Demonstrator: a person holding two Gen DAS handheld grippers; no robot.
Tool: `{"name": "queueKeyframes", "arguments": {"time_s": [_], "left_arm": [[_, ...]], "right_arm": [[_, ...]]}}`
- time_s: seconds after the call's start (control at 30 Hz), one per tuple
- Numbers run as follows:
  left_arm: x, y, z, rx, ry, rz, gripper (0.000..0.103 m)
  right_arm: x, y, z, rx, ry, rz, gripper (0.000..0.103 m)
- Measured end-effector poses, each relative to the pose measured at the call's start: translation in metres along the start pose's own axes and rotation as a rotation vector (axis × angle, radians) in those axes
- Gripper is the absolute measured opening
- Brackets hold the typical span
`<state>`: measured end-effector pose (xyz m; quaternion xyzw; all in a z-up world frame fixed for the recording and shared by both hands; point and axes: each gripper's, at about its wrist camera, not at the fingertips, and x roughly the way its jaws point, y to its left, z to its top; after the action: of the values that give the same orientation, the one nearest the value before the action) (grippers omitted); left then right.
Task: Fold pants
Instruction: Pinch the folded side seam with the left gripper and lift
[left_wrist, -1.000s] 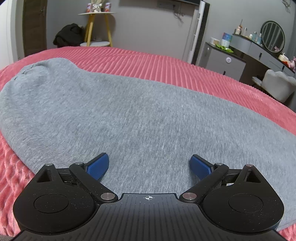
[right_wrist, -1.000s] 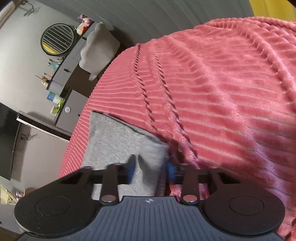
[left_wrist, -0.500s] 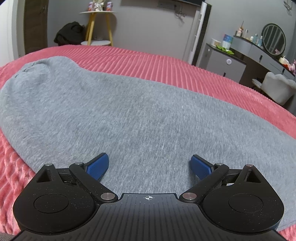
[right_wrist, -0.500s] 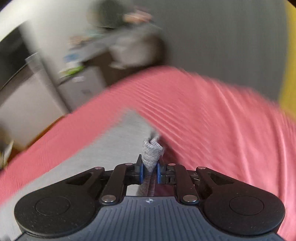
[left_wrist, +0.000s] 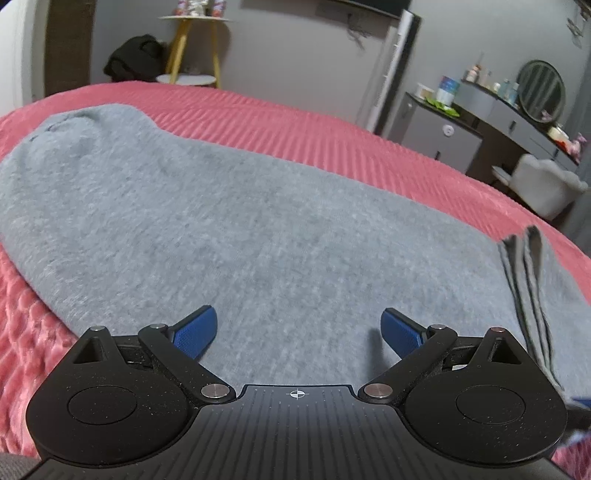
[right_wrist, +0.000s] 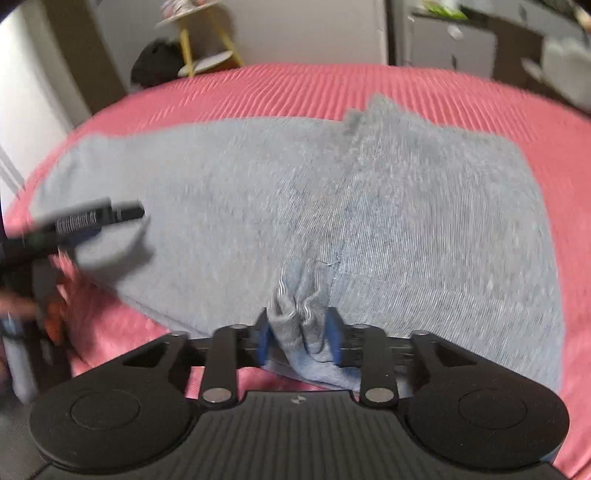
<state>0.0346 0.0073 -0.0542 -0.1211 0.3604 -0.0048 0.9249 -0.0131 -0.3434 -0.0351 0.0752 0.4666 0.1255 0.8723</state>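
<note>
Grey pants (left_wrist: 229, 229) lie spread on a red ribbed bedspread (left_wrist: 314, 133). My left gripper (left_wrist: 298, 330) is open and empty, low over the middle of the fabric. My right gripper (right_wrist: 299, 338) is shut on a bunched end of the pants (right_wrist: 299, 325) and holds it over the rest of the garment (right_wrist: 424, 206), so one end is folded onto it. That folded edge shows at the right of the left wrist view (left_wrist: 524, 280). The left gripper appears blurred at the left of the right wrist view (right_wrist: 81, 221).
A yellow-legged side table (left_wrist: 192, 48) and a dark bag (left_wrist: 136, 59) stand beyond the bed's far edge. A grey cabinet (left_wrist: 439, 129), a vanity with a round mirror (left_wrist: 541, 90) and a white chair (left_wrist: 546, 188) stand at the right.
My right gripper closed on the pants' end and carried it up and over the garment, swinging round to face along it. My left gripper stayed open in place.
</note>
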Motion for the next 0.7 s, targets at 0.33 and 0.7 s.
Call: {"name": "queueKeyframes", "arguments": {"time_s": [0.33,0.7], "left_arm": [[-0.007,-0.054,0.007,-0.055,0.182,-0.349,0.099],[0.062,-0.157,0.007,-0.074,0.442,-0.476,0.082]], "right_arm": [[-0.053,-0.126,-0.053,0.850,-0.225,0.124,0.072],[-0.083,-0.124,-0.077,0.834,-0.412,0.124,0.089]]}}
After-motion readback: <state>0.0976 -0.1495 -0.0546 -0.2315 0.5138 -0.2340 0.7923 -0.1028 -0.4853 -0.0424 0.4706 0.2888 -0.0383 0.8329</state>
